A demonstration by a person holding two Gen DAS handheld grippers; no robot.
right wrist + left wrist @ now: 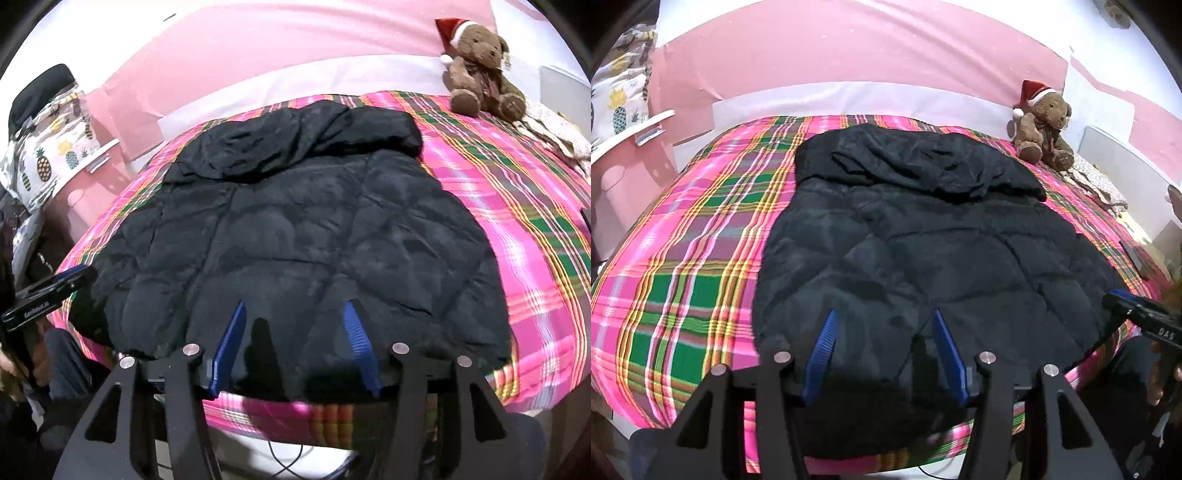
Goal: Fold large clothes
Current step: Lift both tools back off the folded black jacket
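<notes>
The puffy black jacket (916, 258) lies on a checked blanket (683, 258); a teddy bear (1043, 127) sits at two o'clock. The left gripper (884, 325) and right gripper (295, 314) are both released, holding nothing.

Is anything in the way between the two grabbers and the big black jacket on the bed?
No. The left gripper and right gripper both hang open right over the near hem of the black jacket. The teddy bear sits far off.

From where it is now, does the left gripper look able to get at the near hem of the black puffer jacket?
Probably yes. The left gripper is open just above the black puffer jacket near its hem, with nothing between them. The right gripper is off to the side, clear of its path.
</notes>
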